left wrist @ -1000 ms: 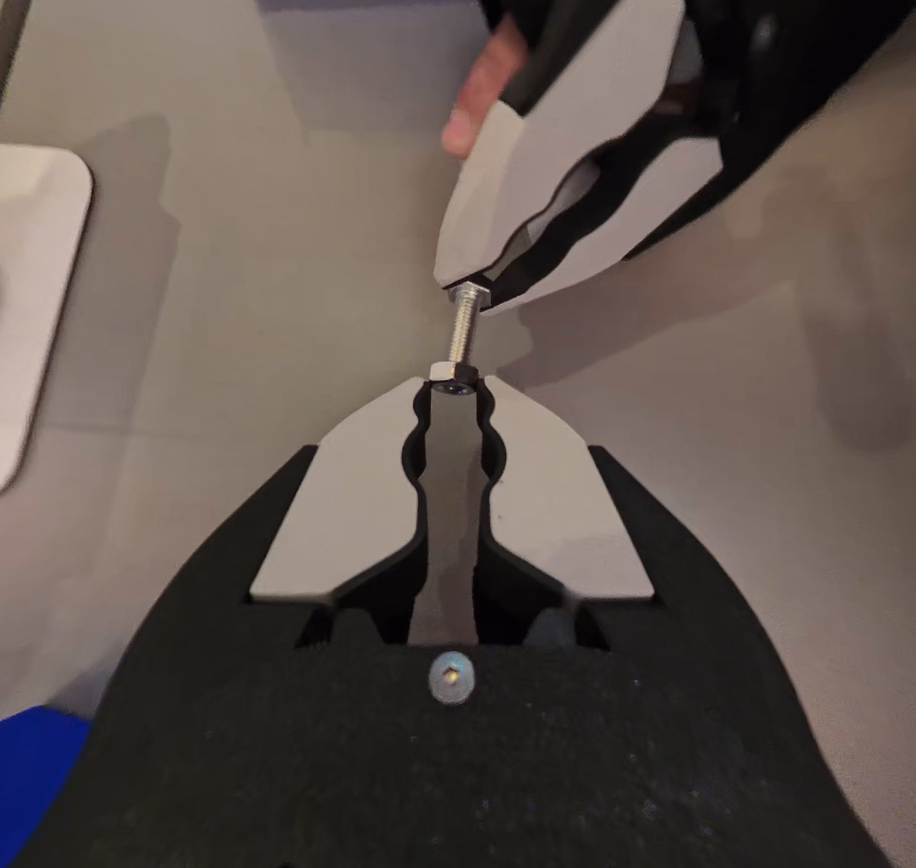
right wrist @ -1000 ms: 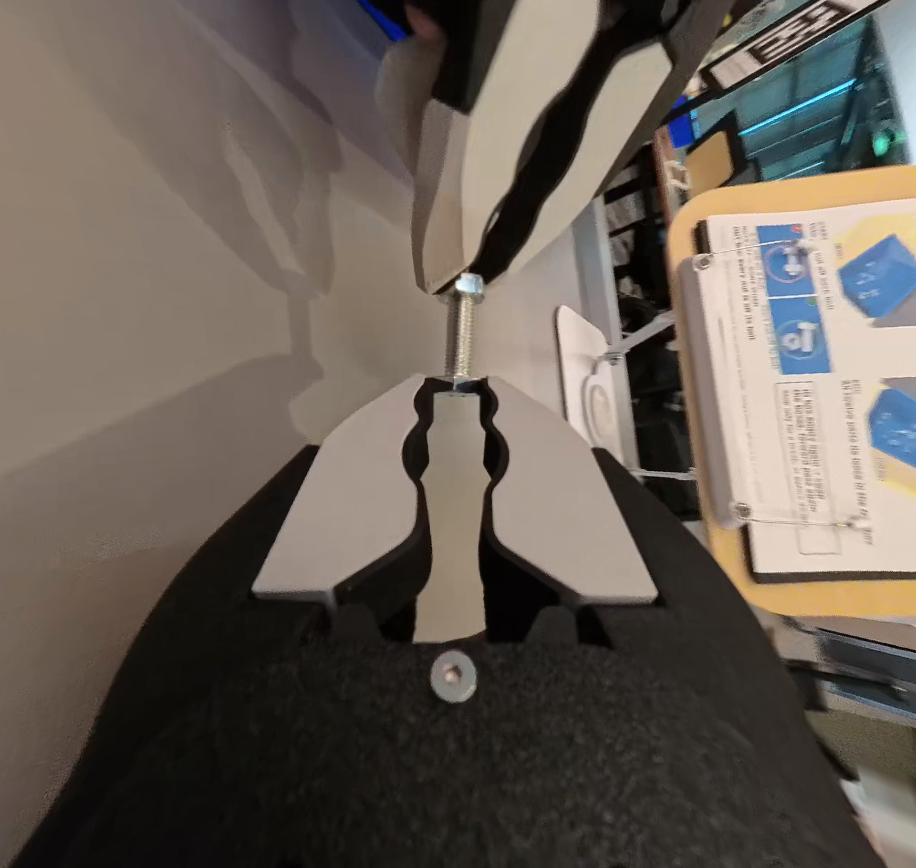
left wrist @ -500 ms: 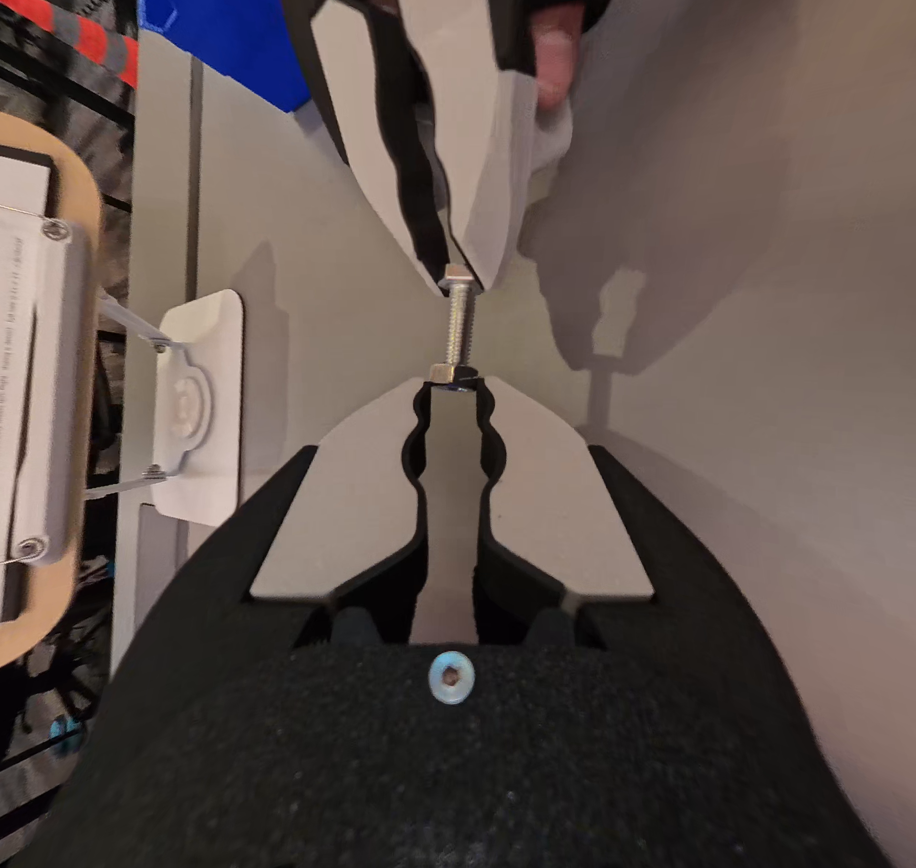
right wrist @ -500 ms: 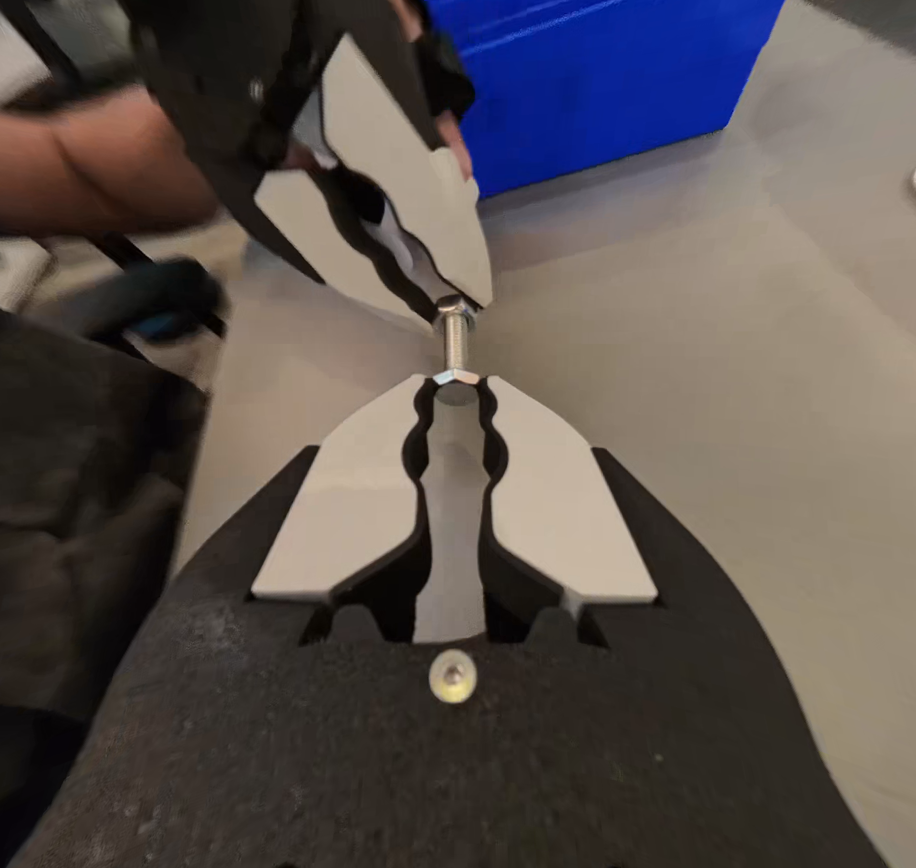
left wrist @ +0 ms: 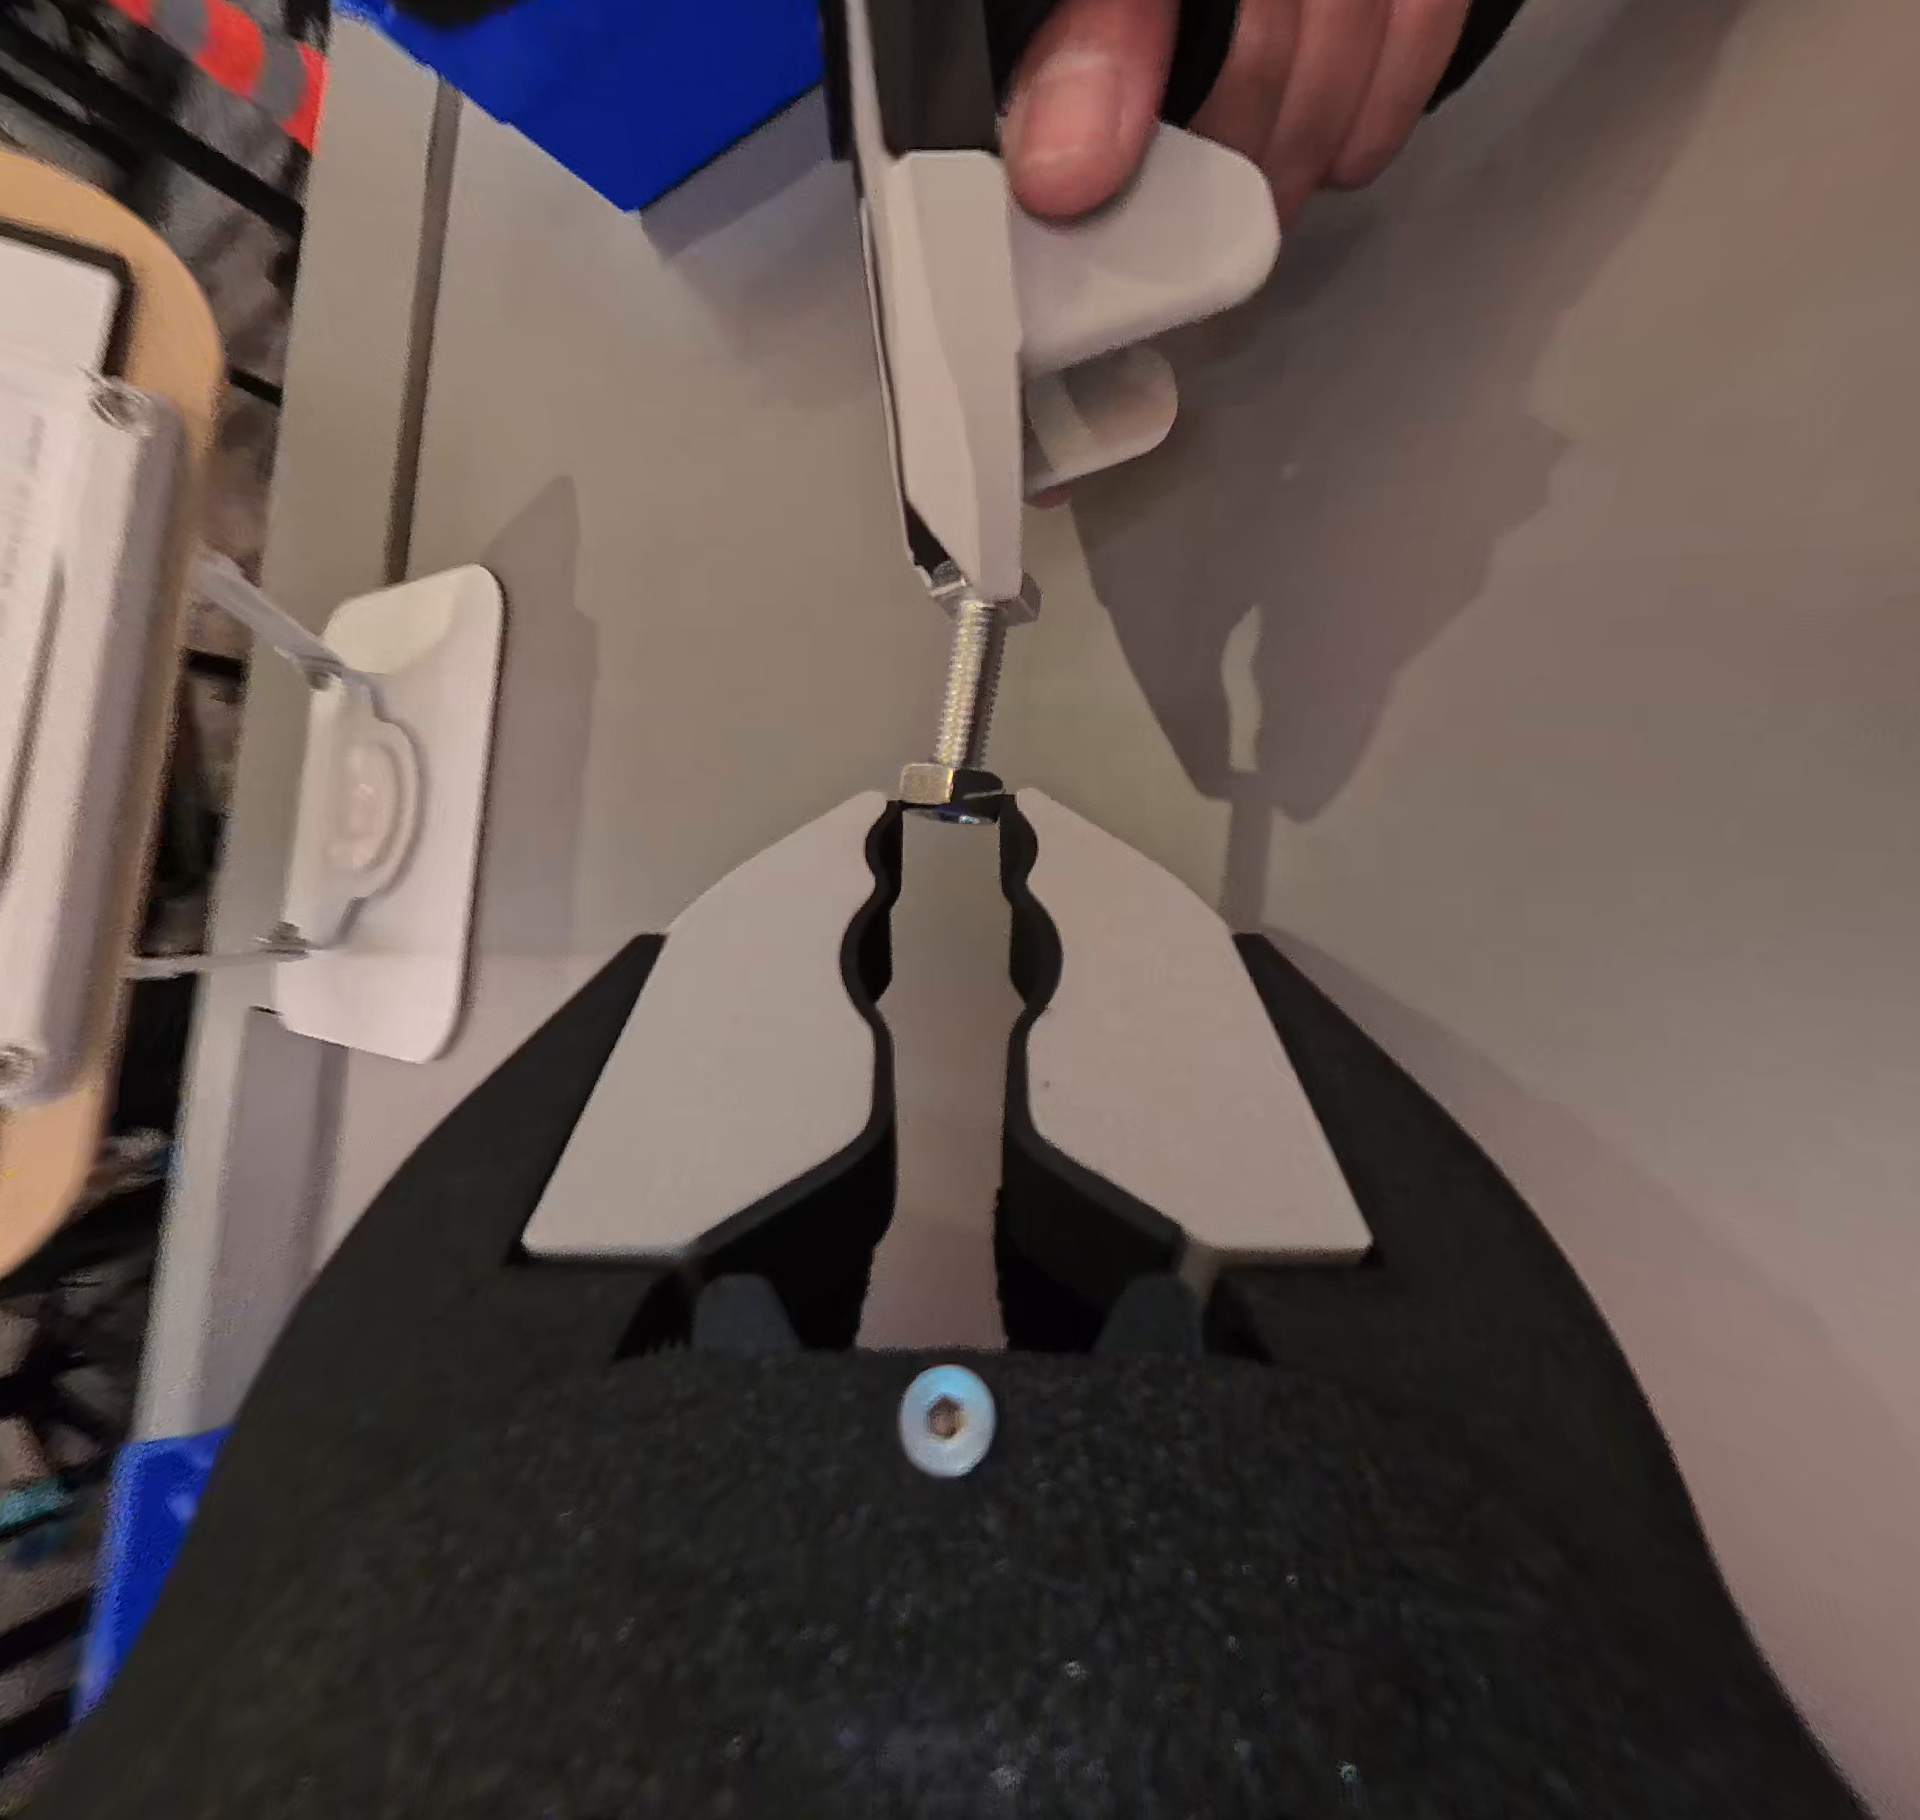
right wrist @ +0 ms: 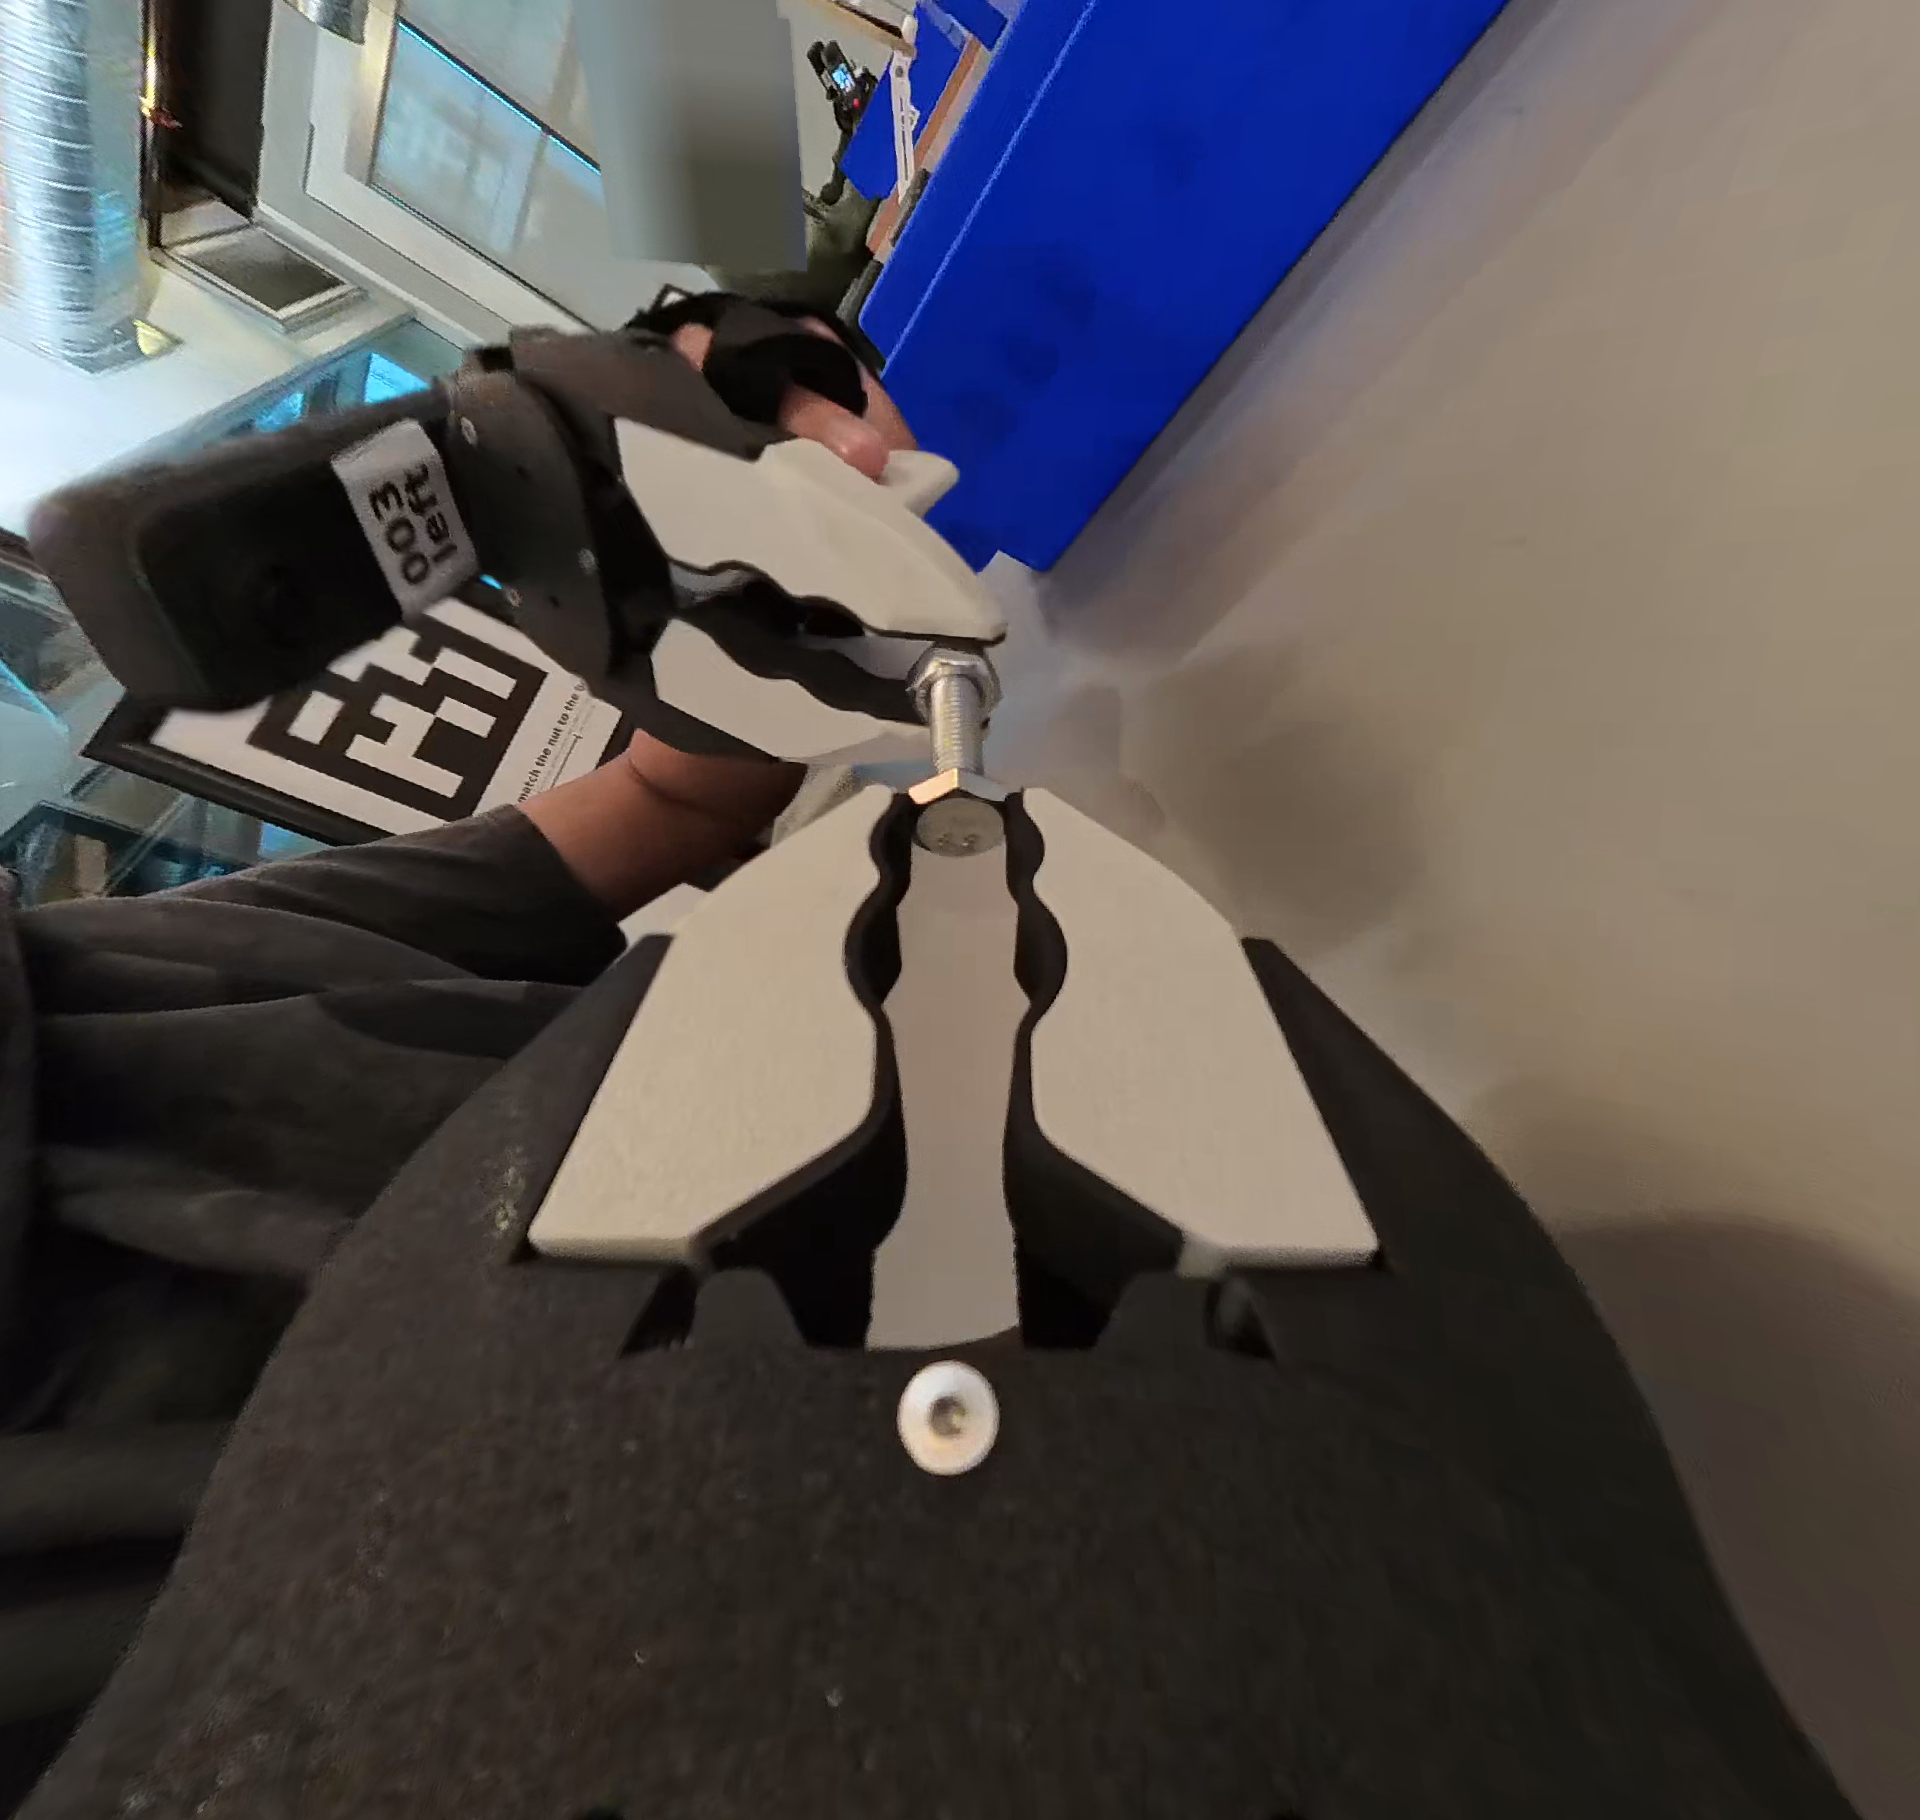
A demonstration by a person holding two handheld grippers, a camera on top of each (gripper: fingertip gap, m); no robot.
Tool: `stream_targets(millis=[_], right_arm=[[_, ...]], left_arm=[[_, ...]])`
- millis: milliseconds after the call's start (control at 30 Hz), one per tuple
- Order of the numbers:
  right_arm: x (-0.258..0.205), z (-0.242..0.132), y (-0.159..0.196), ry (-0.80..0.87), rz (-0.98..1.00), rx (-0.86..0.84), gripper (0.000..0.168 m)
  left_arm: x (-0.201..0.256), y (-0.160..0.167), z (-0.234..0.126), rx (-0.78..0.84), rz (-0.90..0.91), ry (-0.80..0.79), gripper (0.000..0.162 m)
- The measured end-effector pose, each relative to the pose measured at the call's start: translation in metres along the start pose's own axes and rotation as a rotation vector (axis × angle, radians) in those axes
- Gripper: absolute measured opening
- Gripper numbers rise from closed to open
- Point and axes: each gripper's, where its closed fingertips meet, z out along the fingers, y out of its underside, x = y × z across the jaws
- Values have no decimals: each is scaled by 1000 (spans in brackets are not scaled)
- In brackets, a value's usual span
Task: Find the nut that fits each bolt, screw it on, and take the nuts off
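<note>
Grey tabletop [left wrist: 1558, 835] fills most of both views, with a blue plastic bin [right wrist: 1195, 212] standing on it along the far side. Over this surface the two black-bodied grippers with pale grey fingers meet tip to tip, clear of the table. The left gripper [left wrist: 952, 814] has its fingers drawn in to a narrow gap and pinches a small hex nut between the very tips. The right gripper [right wrist: 958, 814] is closed down just as far, its tips clamped on the hex head of the bolt. In the left wrist view the right gripper comes in from above, held by a hand [left wrist: 1247, 25] in a black fingerless glove whose thumb presses on the grey trigger. In the right wrist view the left gripper reaches in from the left, gripped by the other gloved hand [right wrist: 821, 399] at the end of a dark sleeve. A white rounded mounting plate [left wrist: 384, 814] sits at the table's left edge, beside a tan board [left wrist: 177, 482] carrying a printed sheet. The silver bolt [left wrist: 968, 679] spans the short space between the two sets of fingertips, in the air above the table, its threaded shank bare along the middle. The nut [left wrist: 940, 785] sits threaded on the shank's end, opposite the head, with the bolt's tip just showing through it.
</note>
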Motion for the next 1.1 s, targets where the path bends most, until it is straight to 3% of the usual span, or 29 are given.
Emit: stream_targets(millis=[167, 300, 400, 567, 700, 800, 1100], right_arm=[[-4, 3, 2, -14, -37, -10, 18], [-11, 1, 1, -29, -122, 10, 18], [-18, -6, -5, -32, -211, 48, 18], [-35, -16, -16, -61, -438, 136, 18], [-28, -17, -20, 12, -545, 104, 18], [-31, -17, -20, -25, -554, 124, 18], [-18, 0, 1, 33, -582, -13, 18]], left_arm=[[1, -9, -7, 53, -79, 71, 23], [-1, -11, -12, 67, -138, 82, 43], [-5, -13, -20, 120, -286, 99, 54], [10, -45, -34, 489, -715, 323, 56], [11, -43, -27, 621, -868, 389, 59], [14, -45, -28, 674, -908, 463, 59], [17, -47, -24, 670, -857, 461, 61]])
